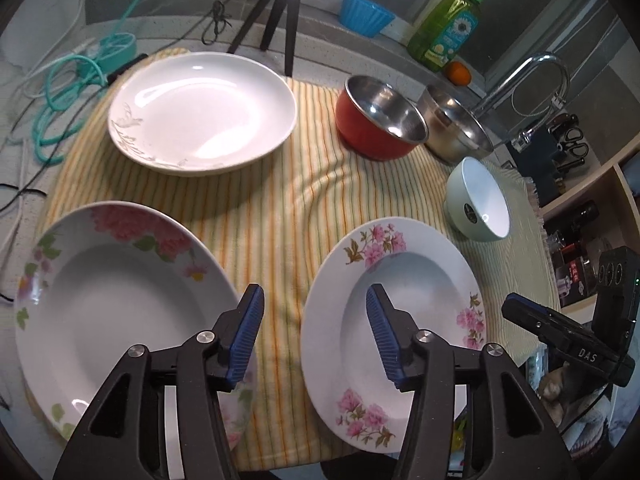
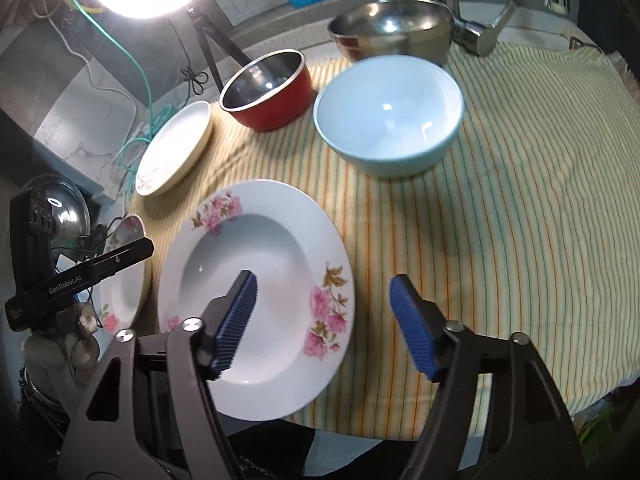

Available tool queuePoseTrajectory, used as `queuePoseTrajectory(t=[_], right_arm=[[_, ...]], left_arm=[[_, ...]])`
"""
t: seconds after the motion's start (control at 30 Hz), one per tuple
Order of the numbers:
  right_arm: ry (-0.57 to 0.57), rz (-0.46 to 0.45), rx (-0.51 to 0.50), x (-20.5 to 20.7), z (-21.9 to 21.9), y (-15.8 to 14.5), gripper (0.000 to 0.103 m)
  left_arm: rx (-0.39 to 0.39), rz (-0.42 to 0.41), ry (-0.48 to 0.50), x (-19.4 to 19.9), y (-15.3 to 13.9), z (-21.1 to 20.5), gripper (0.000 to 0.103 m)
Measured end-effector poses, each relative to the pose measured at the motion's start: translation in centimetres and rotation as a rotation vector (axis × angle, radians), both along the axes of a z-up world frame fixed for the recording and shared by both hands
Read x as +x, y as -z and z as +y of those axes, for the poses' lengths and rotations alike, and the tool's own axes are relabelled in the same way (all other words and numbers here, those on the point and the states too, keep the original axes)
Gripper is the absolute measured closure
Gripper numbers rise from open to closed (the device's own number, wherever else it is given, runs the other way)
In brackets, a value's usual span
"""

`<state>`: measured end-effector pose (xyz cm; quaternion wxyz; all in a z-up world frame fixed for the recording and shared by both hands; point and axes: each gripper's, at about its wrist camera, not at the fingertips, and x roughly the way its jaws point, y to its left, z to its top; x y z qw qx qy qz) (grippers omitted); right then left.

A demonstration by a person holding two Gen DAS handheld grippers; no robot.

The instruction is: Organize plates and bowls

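Steel bowl (image 2: 394,26) half hidden behind pale blue bowl (image 2: 390,116), upper centre; large floral plate (image 1: 120,304) cut off lower left. Left gripper (image 1: 316,336) and right gripper (image 2: 324,320) spread, empty.

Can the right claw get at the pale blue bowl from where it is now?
Probably yes. The right claw is open and empty, and between it and the pale blue bowl lies only bare striped cloth.

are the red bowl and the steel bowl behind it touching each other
Cannot tell. In the left wrist view the red bowl overlaps the steel bowl, so any gap is hidden. In the right wrist view their rims look apart, but the bases are hidden.
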<state>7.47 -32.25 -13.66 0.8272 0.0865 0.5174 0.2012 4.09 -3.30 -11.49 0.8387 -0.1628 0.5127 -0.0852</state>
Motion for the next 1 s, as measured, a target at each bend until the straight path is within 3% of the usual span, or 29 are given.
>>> queuePoseTrajectory(t=[0.37,1.0], right_arm=[[-0.111,-0.024,0.028,0.0,4.9,-1.4,0.027],[-0.372,-0.027,0.029,-0.4,16.8,-1.2,0.027]], left_arm=[[0.029,-0.062,-0.143,-3.0,-2.2,4.6,0.046],[0.051,-0.054,-0.395,-9.4,-0.9,13.2,0.046]])
